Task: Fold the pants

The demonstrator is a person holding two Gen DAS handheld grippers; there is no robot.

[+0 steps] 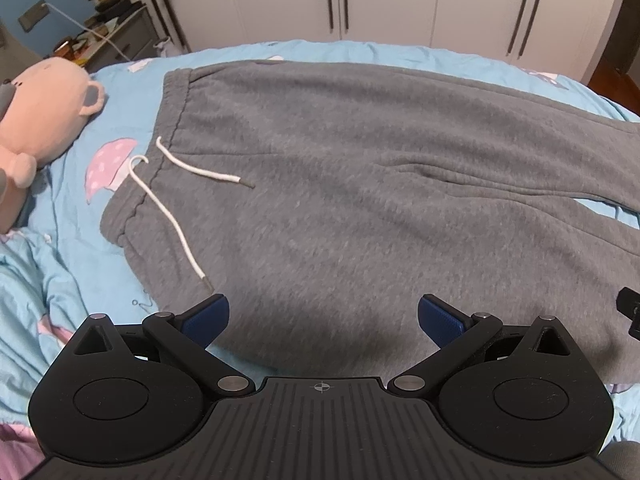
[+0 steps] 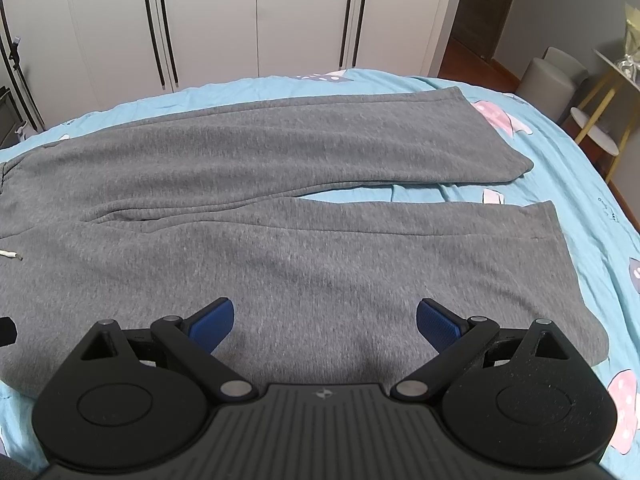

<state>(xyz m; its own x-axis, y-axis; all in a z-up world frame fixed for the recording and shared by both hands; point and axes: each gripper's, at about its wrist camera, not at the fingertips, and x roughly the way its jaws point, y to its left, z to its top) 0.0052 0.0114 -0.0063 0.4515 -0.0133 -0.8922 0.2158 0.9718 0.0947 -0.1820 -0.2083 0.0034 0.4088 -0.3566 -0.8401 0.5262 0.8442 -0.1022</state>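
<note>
Grey sweatpants lie flat on the light blue bed, waistband at the left with a white drawstring trailing over it. In the right wrist view the two legs run to the right, a thin gap of sheet between them, hems at the far right. My left gripper hovers open over the near hip area, nothing between its blue pads. Open too, my right gripper hangs above the near leg with nothing held.
A pink plush toy lies on the bed left of the waistband. The bedsheet has pink mushroom prints. White wardrobe doors stand behind the bed. A grey stool and a small side table stand at the right.
</note>
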